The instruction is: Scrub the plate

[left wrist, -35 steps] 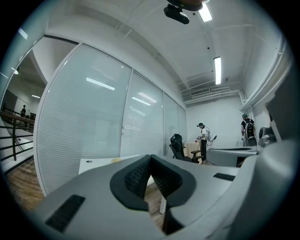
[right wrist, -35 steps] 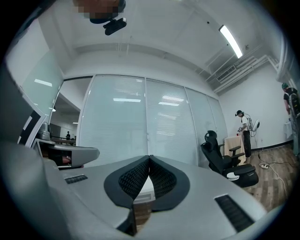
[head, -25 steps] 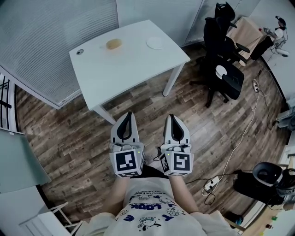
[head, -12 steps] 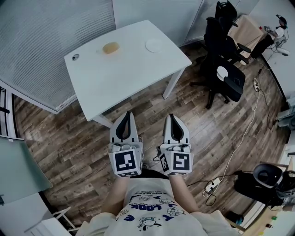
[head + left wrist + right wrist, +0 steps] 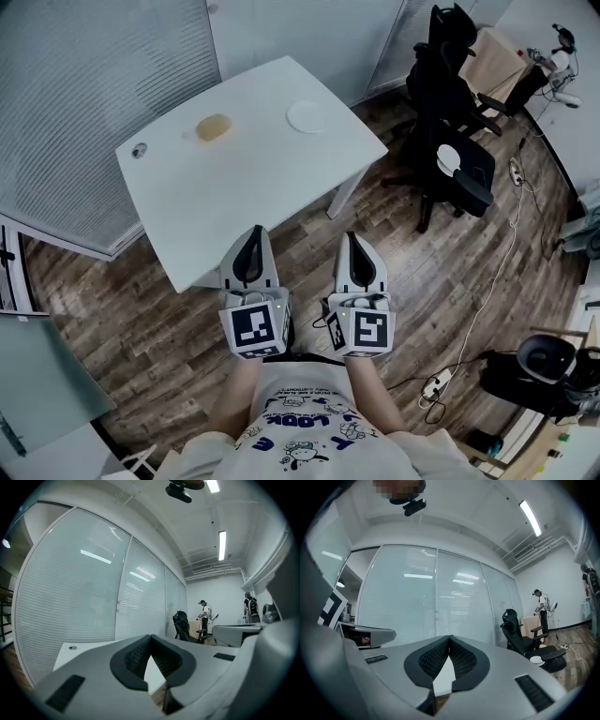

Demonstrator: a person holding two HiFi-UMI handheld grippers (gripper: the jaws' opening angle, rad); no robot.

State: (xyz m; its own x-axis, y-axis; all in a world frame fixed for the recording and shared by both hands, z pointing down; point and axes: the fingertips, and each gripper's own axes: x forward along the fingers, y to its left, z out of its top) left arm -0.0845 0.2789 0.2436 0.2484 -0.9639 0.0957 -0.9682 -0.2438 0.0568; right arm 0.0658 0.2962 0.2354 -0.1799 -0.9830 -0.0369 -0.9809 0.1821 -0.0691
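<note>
A small white plate [image 5: 307,116] lies near the far right corner of the white table [image 5: 244,187]. A tan sponge [image 5: 213,127] rests further left on the same table. My left gripper [image 5: 255,231] reaches the table's near edge, shut and holding nothing. My right gripper [image 5: 353,237] hangs beside it over the wooden floor, also shut and empty. In the left gripper view the tips [image 5: 150,637] meet in front of the tabletop [image 5: 89,646]. In the right gripper view the tips [image 5: 449,637] meet too, with nothing between them.
A glass wall with blinds [image 5: 94,84] runs behind the table. Black office chairs [image 5: 450,141] stand to the right, one with a white dish [image 5: 449,157] on its seat. Cables and a power strip [image 5: 433,380] lie on the floor at right. People [image 5: 203,616] stand far off.
Both grippers have moved forward together toward the table. The table, plate and sponge now sit closer and lower in the head view. The left tips now overlap the table's near edge.
</note>
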